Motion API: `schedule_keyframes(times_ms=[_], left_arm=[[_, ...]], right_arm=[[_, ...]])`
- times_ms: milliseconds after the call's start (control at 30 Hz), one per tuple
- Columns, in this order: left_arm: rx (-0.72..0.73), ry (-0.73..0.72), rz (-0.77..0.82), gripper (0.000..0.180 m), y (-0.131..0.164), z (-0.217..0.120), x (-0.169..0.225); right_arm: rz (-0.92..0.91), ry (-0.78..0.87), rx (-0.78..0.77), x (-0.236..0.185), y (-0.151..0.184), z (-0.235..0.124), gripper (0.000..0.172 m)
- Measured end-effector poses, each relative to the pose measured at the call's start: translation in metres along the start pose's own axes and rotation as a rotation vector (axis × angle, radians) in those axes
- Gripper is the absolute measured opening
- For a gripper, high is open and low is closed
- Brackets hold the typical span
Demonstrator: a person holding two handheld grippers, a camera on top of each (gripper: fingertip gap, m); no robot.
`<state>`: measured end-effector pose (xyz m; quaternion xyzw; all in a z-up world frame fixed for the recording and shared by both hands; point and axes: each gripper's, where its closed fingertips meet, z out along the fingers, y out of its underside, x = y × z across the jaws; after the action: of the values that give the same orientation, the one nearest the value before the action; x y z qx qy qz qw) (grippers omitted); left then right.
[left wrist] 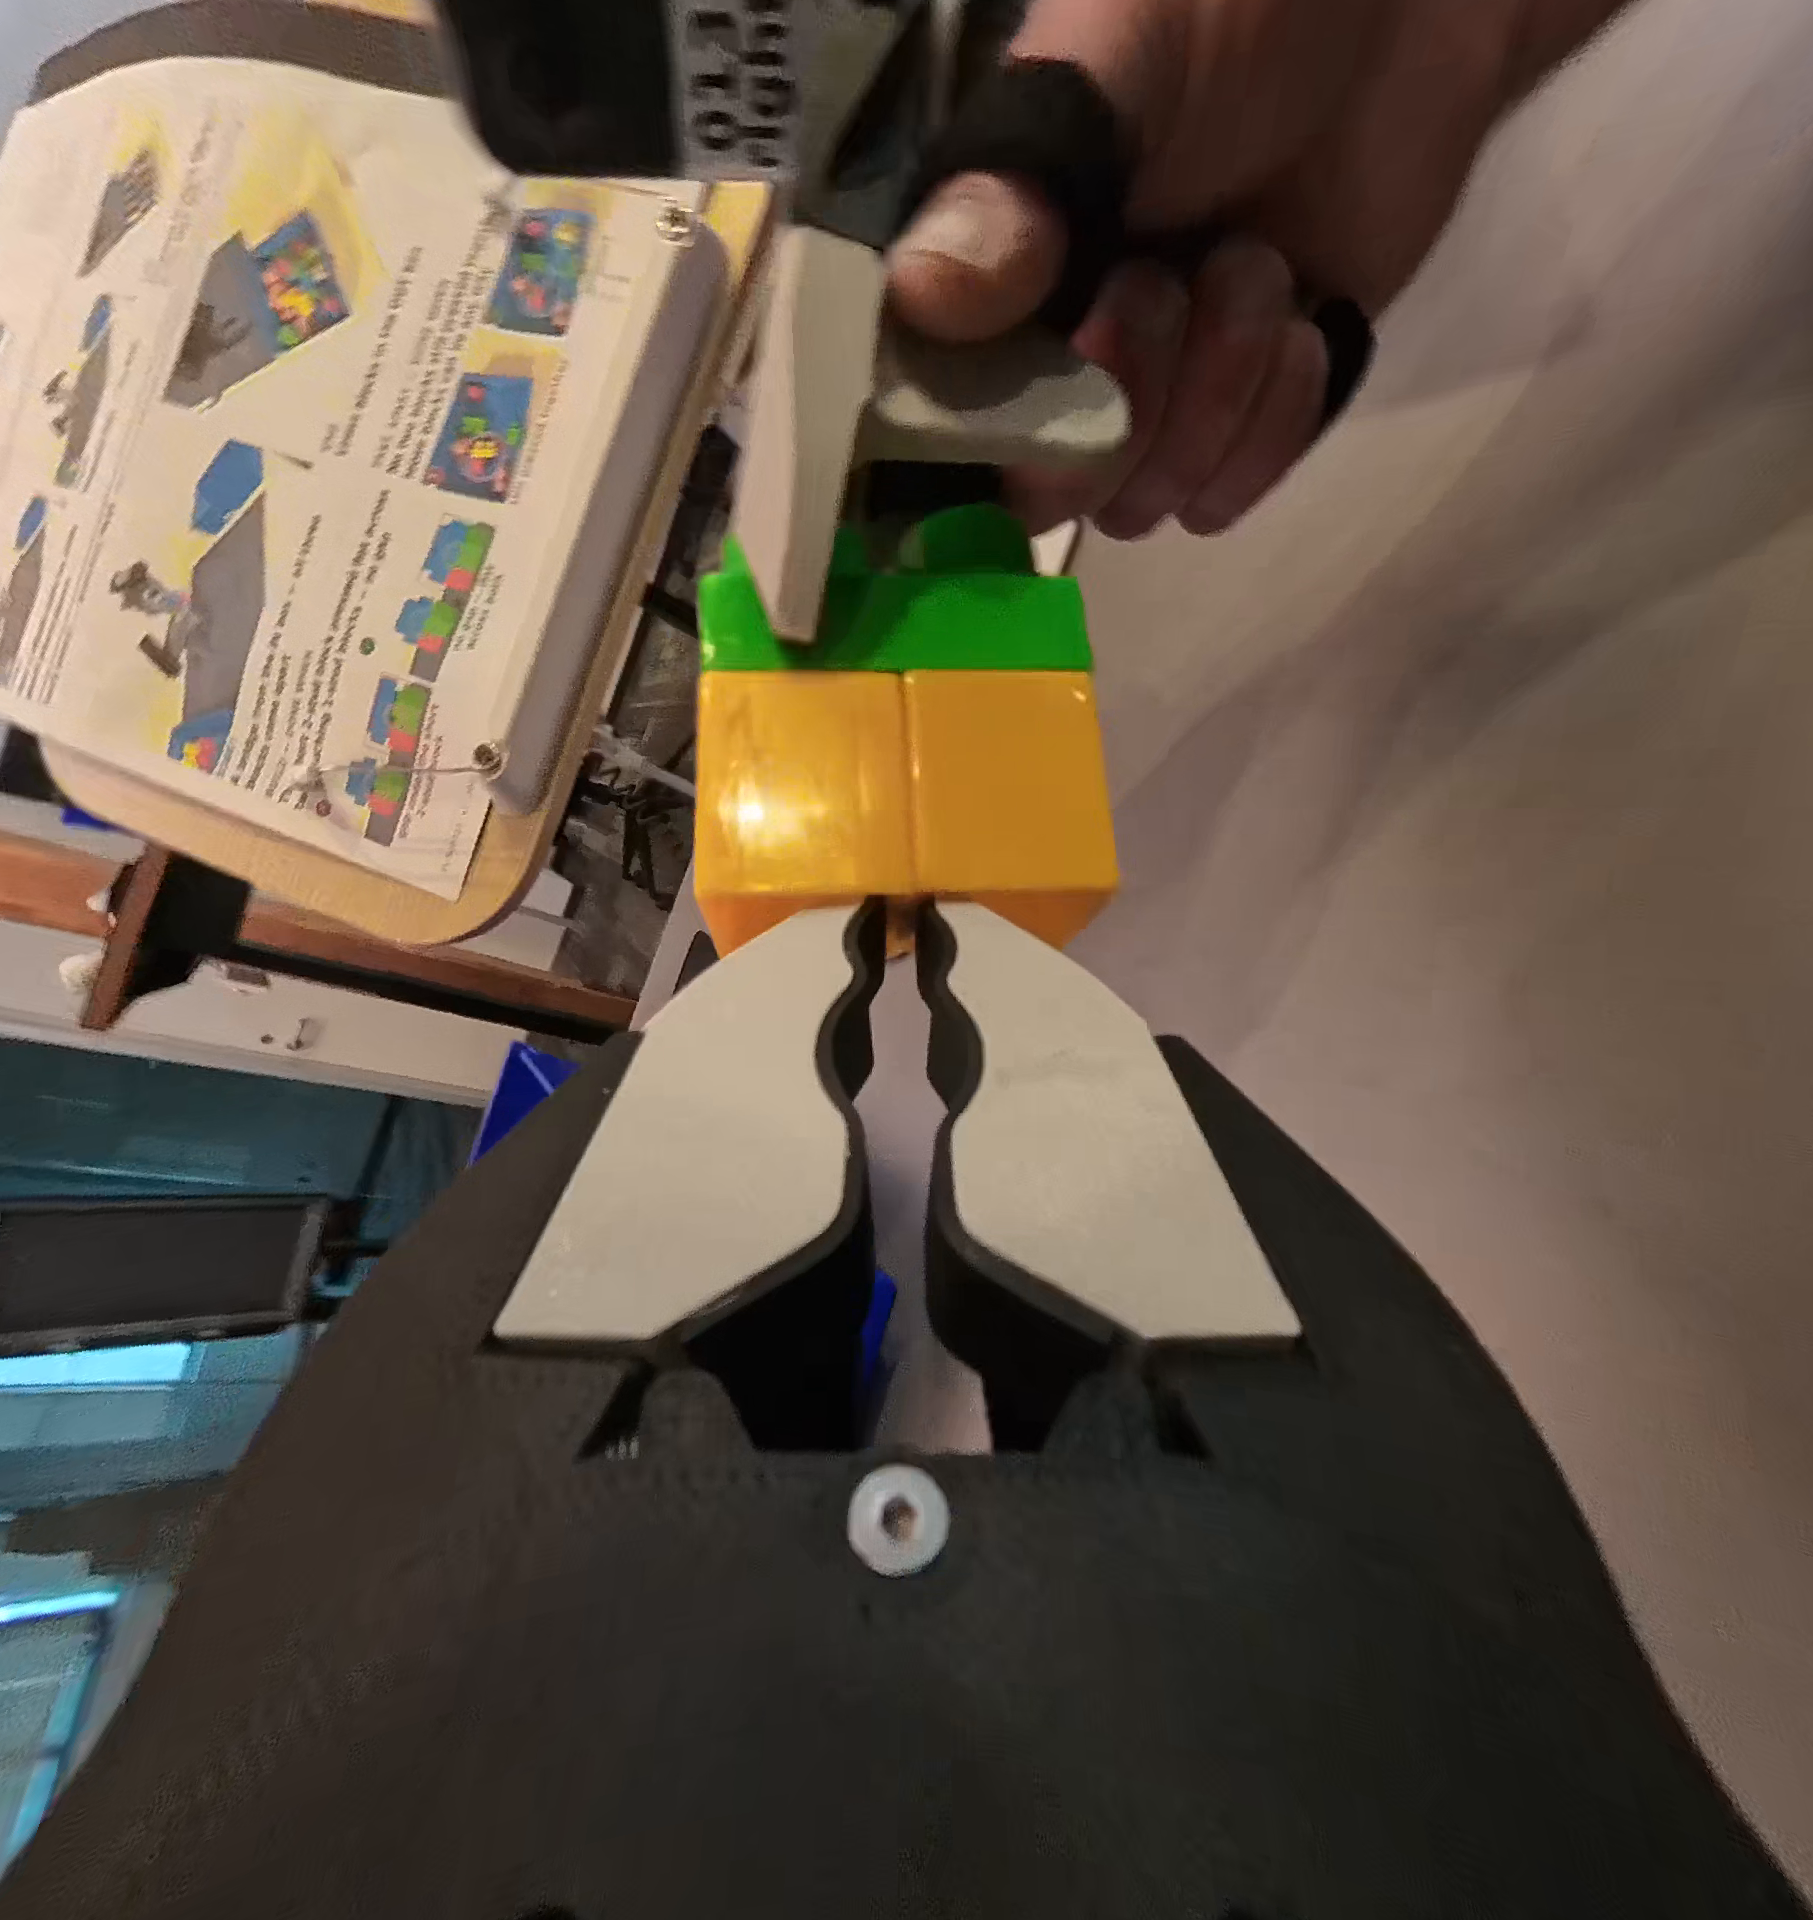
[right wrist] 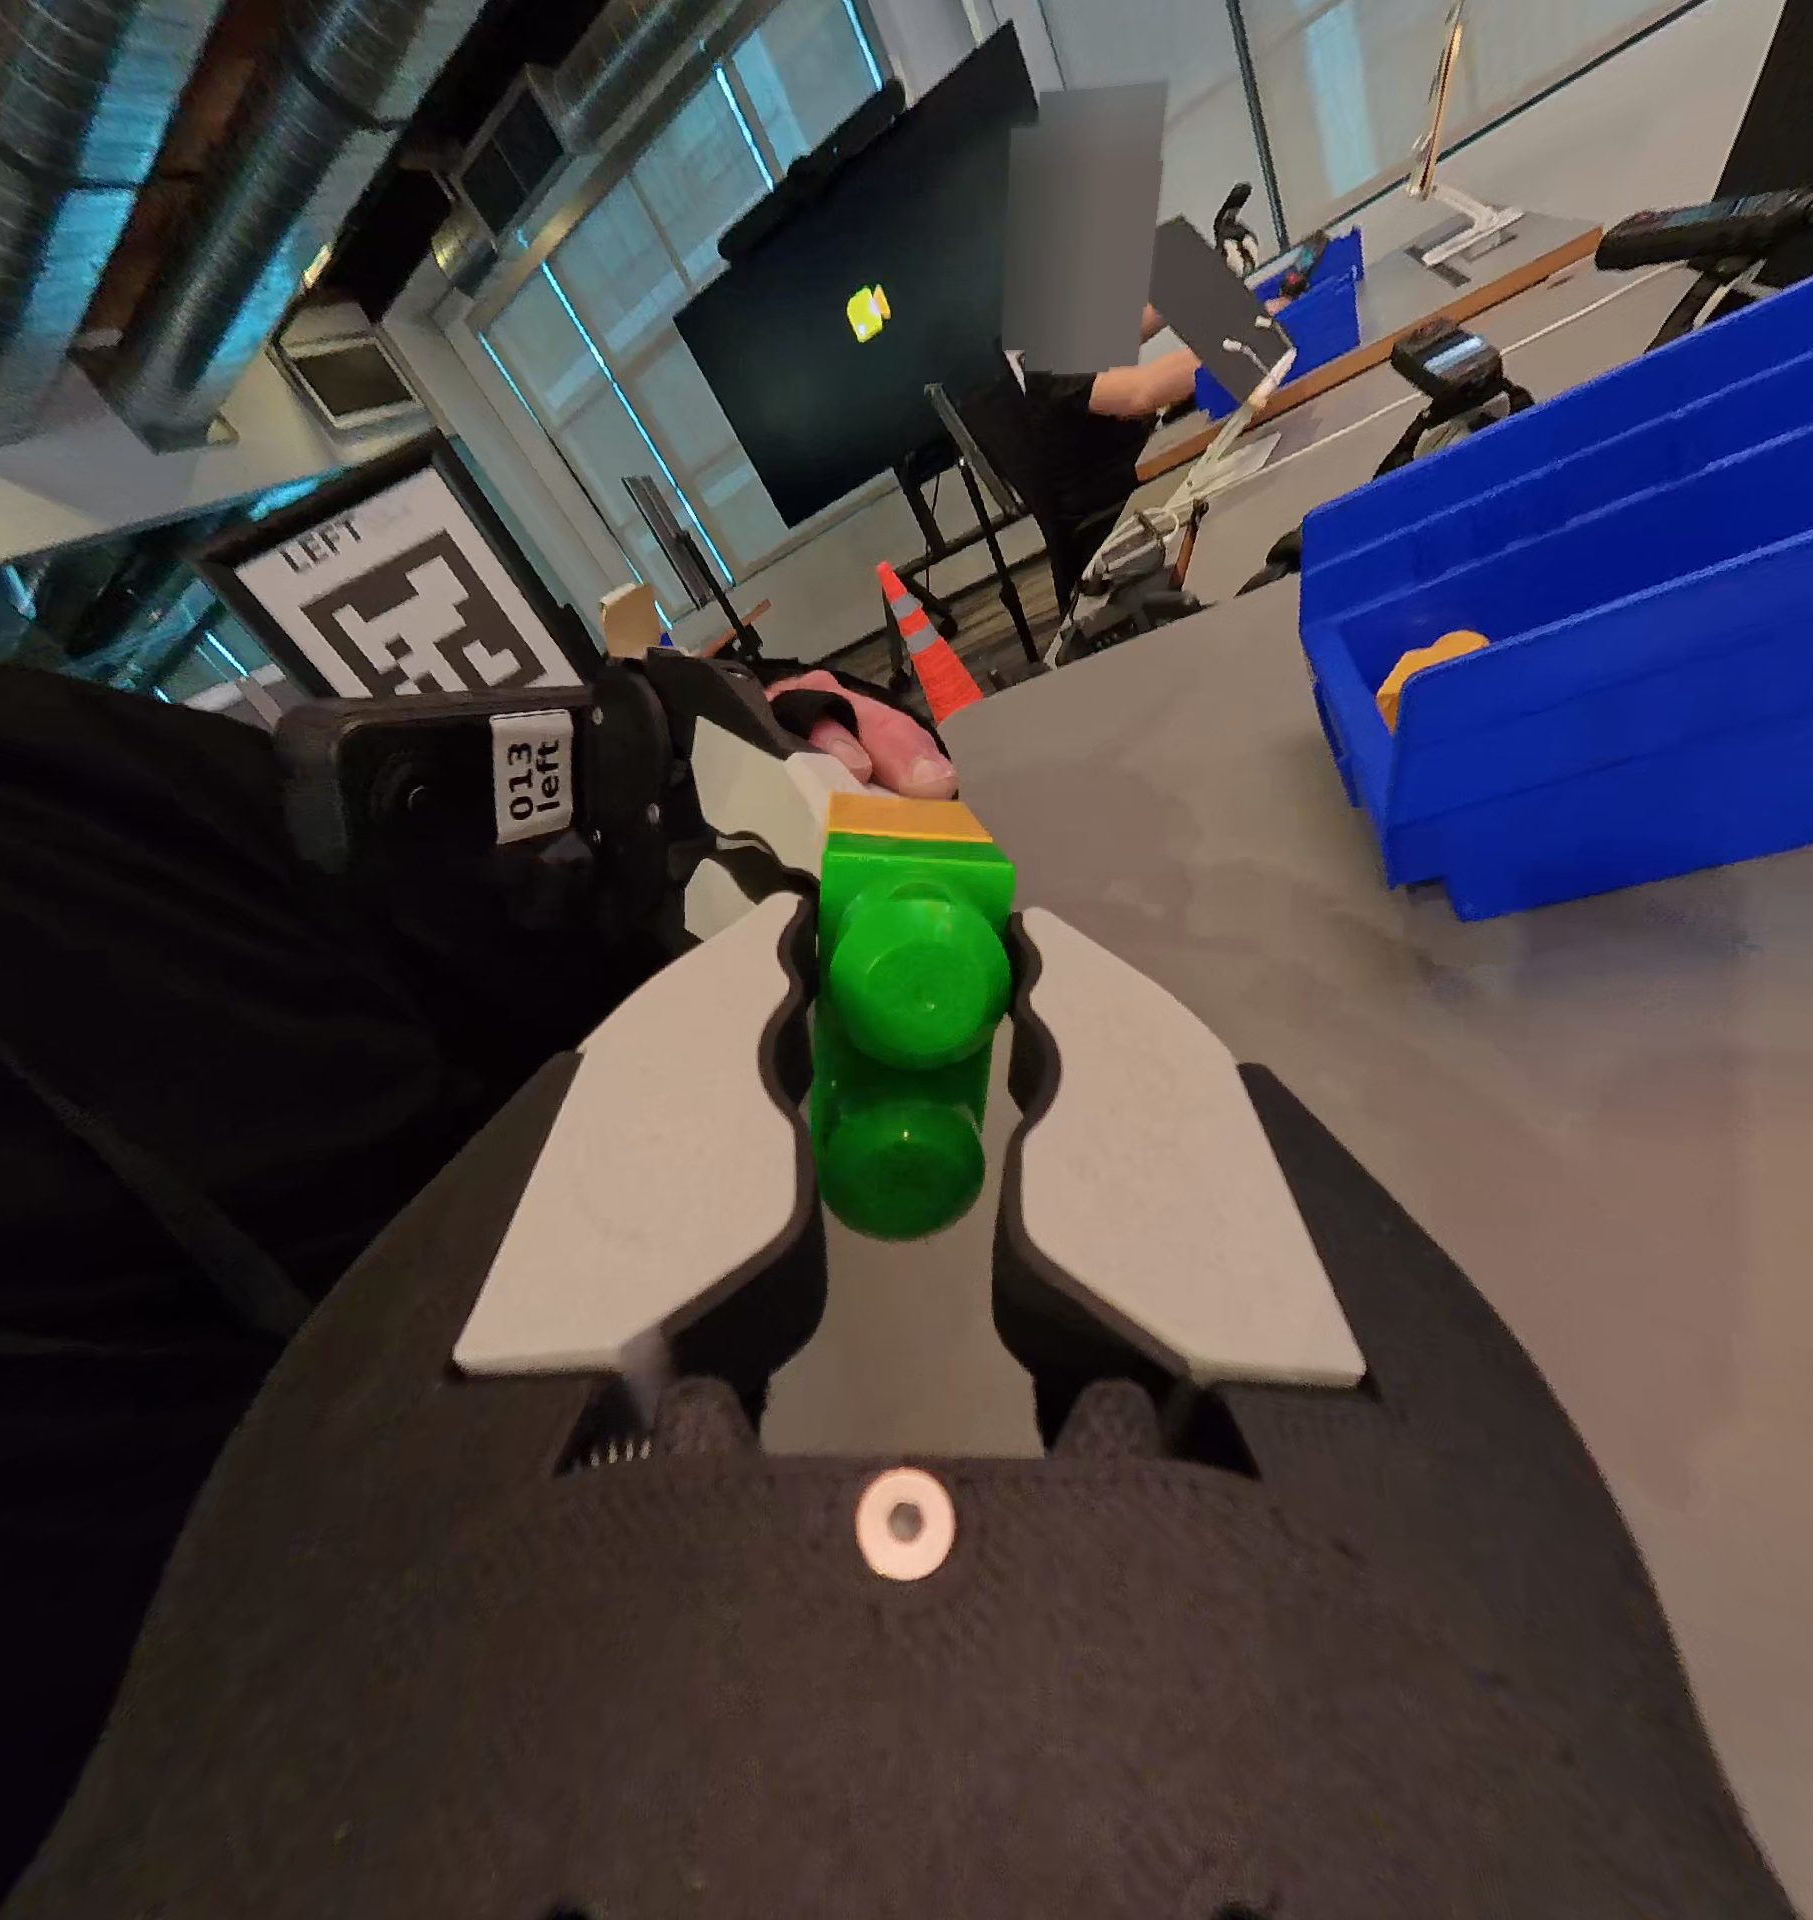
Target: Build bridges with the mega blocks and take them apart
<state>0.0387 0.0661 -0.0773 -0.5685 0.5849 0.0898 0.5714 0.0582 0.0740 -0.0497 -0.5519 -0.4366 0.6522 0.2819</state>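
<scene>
Grey table [right wrist: 1297, 1039] under it all, big windows and a dark screen [right wrist: 850, 343] well behind. Right gripper [right wrist: 912, 966] clamps the green block [right wrist: 912, 997], both pads pressed on its sides. Left gripper [left wrist: 900, 925], nearly closed, pinches a thin wall under the yellow blocks [left wrist: 902, 779] joined to the green block. Beside the blocks: a printed instruction sheet [left wrist: 258, 447], a lettered tag on the left gripper, a blue bin [right wrist: 1608, 665].

A lab: grey worktables [right wrist: 1297, 831], blue bins [right wrist: 1608, 675], tripod-mounted camera [right wrist: 1453, 364], wall monitor [right wrist: 850, 343].
</scene>
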Motion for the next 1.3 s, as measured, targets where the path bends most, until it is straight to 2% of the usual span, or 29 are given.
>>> schedule_keyframes(times_ms=[167, 367, 1100, 1200, 1233, 1267, 1300], left_arm=[[0.005, -0.022, -0.132, 0.005, 0.005, 0.004, -0.01], [0.013, -0.025, -0.142, 0.005, 0.004, 0.008, -0.008], [0.013, -0.057, -0.156, 0.005, 0.007, 0.01, -0.011], [0.081, -0.024, -0.299, 0.005, 0.002, 0.012, -0.015], [0.119, 0.009, -0.382, 0.005, 0.001, 0.012, -0.015], [0.17, 0.062, -0.496, 0.005, -0.002, 0.012, -0.016], [0.22, 0.12, -0.607, 0.005, -0.003, 0.011, -0.016]], right_arm=[[0.068, -0.015, 0.019, 0.006, 0.002, -0.007, 0.04], [0.078, 0.003, -0.022, 0.01, 0.01, -0.003, 0.036], [0.076, 0.033, -0.005, 0.014, 0.011, -0.001, 0.036], [0.071, 0.024, 0.045, 0.012, -0.002, -0.005, 0.041], [0.078, 0.043, 0.059, 0.016, -0.005, -0.009, 0.056], [0.07, 0.057, 0.056, 0.018, -0.007, -0.013, 0.064], [0.046, 0.07, 0.06, 0.019, -0.01, -0.019, 0.064]])
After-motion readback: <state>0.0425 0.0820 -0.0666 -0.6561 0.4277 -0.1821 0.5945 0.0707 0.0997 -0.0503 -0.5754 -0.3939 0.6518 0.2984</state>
